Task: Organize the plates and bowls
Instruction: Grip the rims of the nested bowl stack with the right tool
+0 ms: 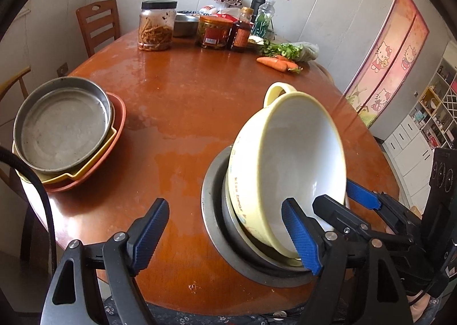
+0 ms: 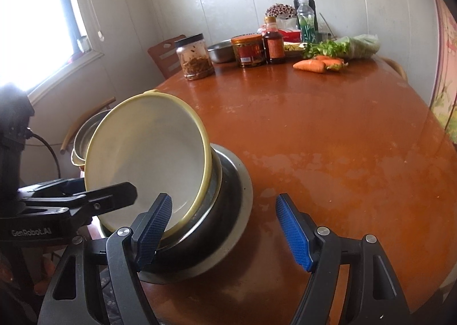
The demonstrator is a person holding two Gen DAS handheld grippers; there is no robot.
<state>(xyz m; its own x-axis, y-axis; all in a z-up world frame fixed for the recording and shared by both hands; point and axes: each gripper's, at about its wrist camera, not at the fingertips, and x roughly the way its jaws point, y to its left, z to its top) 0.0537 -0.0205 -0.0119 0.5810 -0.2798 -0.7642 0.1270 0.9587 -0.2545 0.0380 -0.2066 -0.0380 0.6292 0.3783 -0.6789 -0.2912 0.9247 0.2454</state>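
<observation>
Your two black tongs [image 1: 225, 233] [image 2: 224, 230] — blue ribbed pads [image 1: 151, 230], silver screws, a black cable [image 1: 42, 196] — one marked "GenRobot.AI".

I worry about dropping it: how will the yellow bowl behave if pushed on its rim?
The yellow bowl leans steeply in the metal bowl, so it will likely rock or slide down flat. Its glossy inside suggests it is stiff and slippery. It may be light plastic, though I cannot tell the material for sure.

The yellow bowl [image 2: 148, 159] hides most of the steel plate stack [image 2: 85, 136] at middle left of the right wrist view. The bowl's printed lettering [image 1: 240, 196] is too small to read.
</observation>
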